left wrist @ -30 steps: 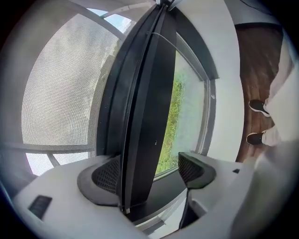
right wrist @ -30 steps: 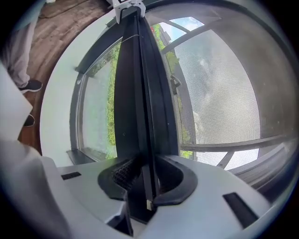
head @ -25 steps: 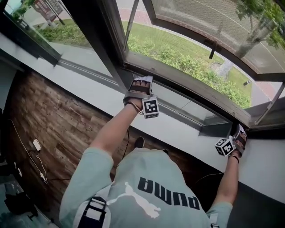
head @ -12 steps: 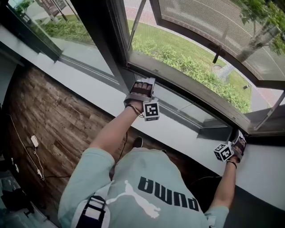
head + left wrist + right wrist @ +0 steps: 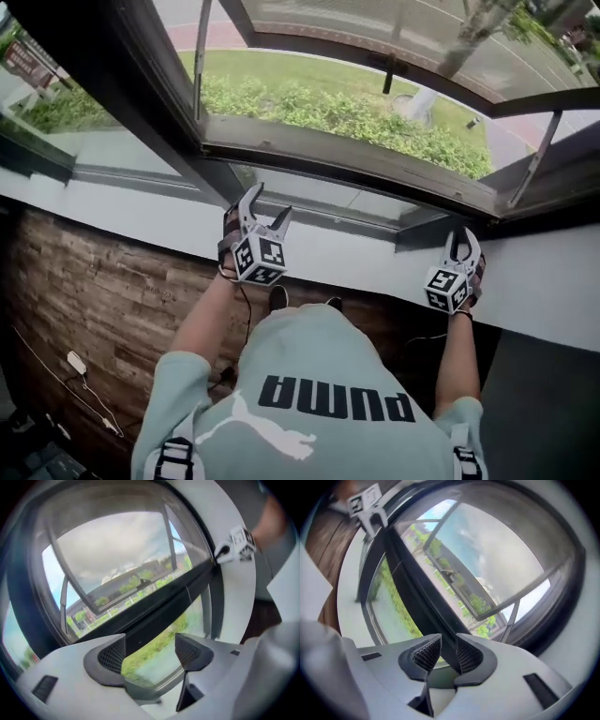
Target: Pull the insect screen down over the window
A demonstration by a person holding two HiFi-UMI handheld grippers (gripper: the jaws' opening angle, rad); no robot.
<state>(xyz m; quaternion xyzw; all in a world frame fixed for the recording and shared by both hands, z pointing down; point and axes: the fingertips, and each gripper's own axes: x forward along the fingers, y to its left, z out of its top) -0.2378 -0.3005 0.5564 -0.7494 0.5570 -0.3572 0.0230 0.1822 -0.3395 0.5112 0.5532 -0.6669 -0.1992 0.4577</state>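
The back of the shirt (image 5: 328, 398) carries PUMA in dark capitals beside a white leaping-cat logo (it reads upside down from the head camera). The cube (image 5: 261, 258) on each claw shows only black square markers, no letters. Both arms (image 5: 202, 323) reach forward and up to the white sill (image 5: 375, 258). The left claw (image 5: 269, 202) is over the sill's left part, tips pointing up at the glass and rolled so its jaws sit slantwise. These jaws stand wide, have just been closing a little, and hold nothing; only glass and greenery show between them. The right claw (image 5: 462, 242) is at the sill's right end, tips up beside the dark frame (image 5: 424, 236). Its jaws are narrow and grip nothing, with the frame's rail showing behind the gap. The screen (image 5: 520, 569) appears as fine mesh across the opening above the sill; I cannot place its lower edge.
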